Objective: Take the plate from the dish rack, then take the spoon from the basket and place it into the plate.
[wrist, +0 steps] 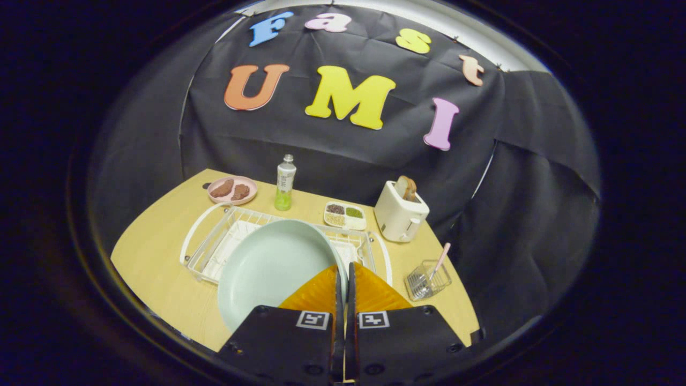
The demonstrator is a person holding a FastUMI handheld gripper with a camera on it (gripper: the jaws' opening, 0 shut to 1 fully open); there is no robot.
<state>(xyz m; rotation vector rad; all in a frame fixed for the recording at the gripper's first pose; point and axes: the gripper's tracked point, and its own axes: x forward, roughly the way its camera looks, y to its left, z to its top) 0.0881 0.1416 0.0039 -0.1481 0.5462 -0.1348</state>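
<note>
The plate (268, 268) is held by its rim in the closed jaws of the gripper (343, 276), lifted above the dish rack (214, 236), while the spoon (442, 258) is left in the basket (429, 281) beside it on the table (155, 252).

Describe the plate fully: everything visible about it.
The plate is pale mint green, round and smooth, with a shallow raised rim and a matte look, like ceramic or plastic. It is empty and tilted up, its face toward the camera. The hand-held gripper is shut on its rim, one finger on each side. It hangs in front of the white wire dish rack; whether it touches the rack cannot be told.
</note>
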